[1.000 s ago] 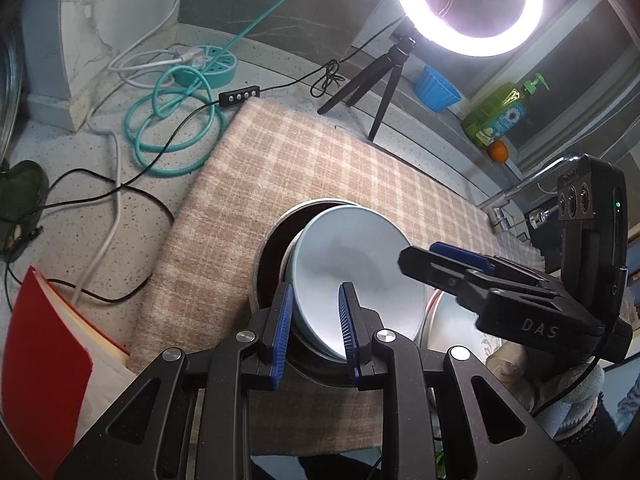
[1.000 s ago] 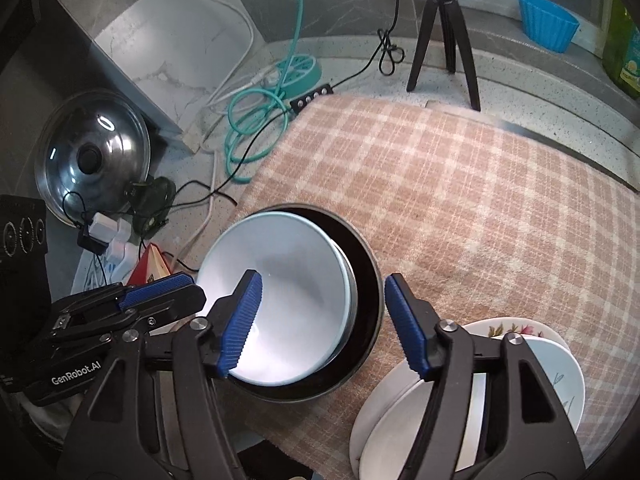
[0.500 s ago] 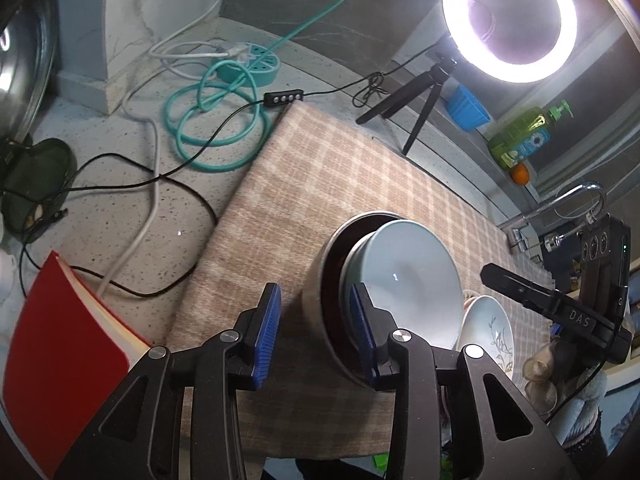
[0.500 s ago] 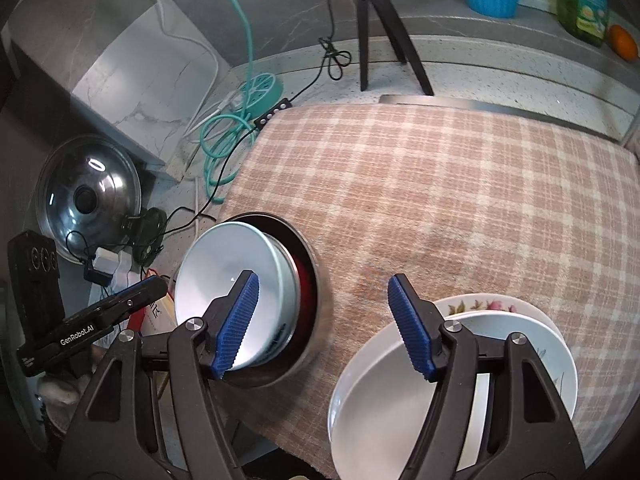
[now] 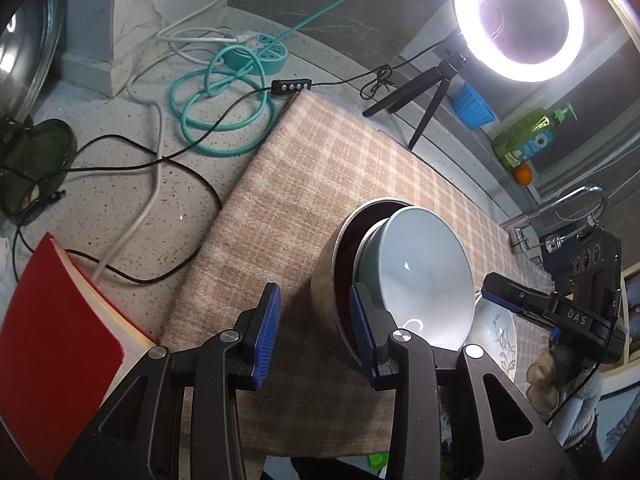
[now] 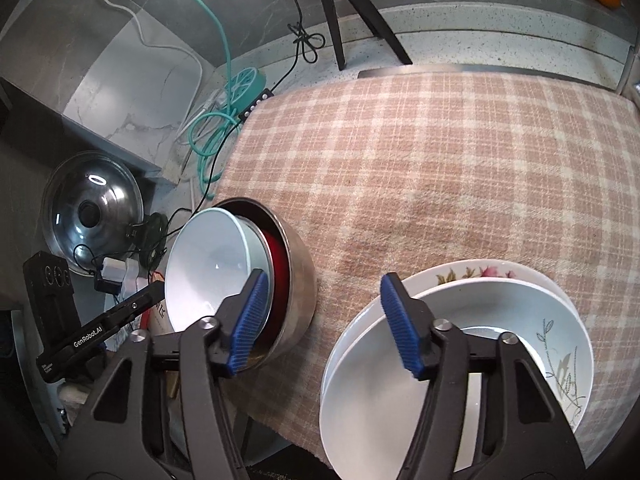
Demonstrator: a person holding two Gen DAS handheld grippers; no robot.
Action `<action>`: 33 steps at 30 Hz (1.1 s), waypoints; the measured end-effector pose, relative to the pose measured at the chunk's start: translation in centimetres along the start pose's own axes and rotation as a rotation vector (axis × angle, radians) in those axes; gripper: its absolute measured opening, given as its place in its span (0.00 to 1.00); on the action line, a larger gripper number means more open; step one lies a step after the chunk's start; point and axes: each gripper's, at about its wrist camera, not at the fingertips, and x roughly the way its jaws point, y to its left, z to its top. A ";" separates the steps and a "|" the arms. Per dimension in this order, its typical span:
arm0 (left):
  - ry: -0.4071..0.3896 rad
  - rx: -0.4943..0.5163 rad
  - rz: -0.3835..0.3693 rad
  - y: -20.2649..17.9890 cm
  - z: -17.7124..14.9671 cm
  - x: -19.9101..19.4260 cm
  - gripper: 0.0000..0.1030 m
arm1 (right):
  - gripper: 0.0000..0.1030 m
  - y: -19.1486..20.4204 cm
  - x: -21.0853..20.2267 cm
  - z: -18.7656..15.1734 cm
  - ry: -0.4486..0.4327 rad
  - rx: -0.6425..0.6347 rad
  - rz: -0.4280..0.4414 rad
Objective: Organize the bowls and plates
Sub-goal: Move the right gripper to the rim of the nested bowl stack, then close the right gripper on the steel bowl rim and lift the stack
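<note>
A pale blue bowl [image 5: 420, 272] rests tilted inside a steel bowl with a red inside [image 5: 332, 280] on the checked cloth [image 5: 320, 168]. Both also show in the right wrist view: the blue bowl [image 6: 208, 264], the steel bowl [image 6: 296, 272]. My left gripper [image 5: 314, 332] is open and empty, just left of the bowls. My right gripper [image 6: 326, 326] is open and empty, between the bowls and a stack of white plates [image 6: 460, 344]. A flowered plate [image 6: 480, 274] lies under that stack. The right gripper also shows in the left wrist view [image 5: 520, 300].
A red book [image 5: 56, 344] lies at the left front. Cables and a teal power strip [image 5: 256, 52] lie on the counter. A ring light on a tripod [image 5: 516, 20], a blue cup [image 5: 472, 106], a soap bottle [image 5: 528, 138] and a pot lid [image 6: 92, 208] stand around.
My left gripper let go of the blue bowl, opened and drew back to the left. The blue bowl now rests in the steel bowl. My right gripper moved right toward the plates.
</note>
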 end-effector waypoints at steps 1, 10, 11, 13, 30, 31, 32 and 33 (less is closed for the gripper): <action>0.002 0.000 0.001 0.0 0.0 0.1 0.33 | 0.53 0.0 0.2 -0.1 0.007 0.002 0.006; 0.015 0.002 0.009 0.2 -0.2 0.9 0.33 | 0.36 0.1 1.3 -0.2 0.044 0.021 0.026; 0.017 0.002 0.010 0.3 -0.2 1.0 0.33 | 0.33 0.1 1.5 -0.2 0.047 0.020 0.025; 0.019 0.001 0.005 0.3 -0.2 1.1 0.33 | 0.31 0.3 1.7 -0.2 0.053 0.016 0.022; 0.053 0.060 0.028 -0.8 0.2 2.7 0.20 | 0.17 2.1 3.3 -0.1 0.093 -0.061 -0.023; 0.051 0.063 0.030 -0.9 0.3 2.7 0.19 | 0.16 2.1 3.5 -0.1 0.098 -0.067 -0.024; 0.051 0.063 0.030 -0.9 0.4 2.7 0.19 | 0.16 2.2 3.7 -0.2 0.102 -0.072 -0.027; 0.051 0.062 0.029 -0.9 0.4 2.7 0.19 | 0.16 2.2 3.7 -0.2 0.098 -0.075 -0.032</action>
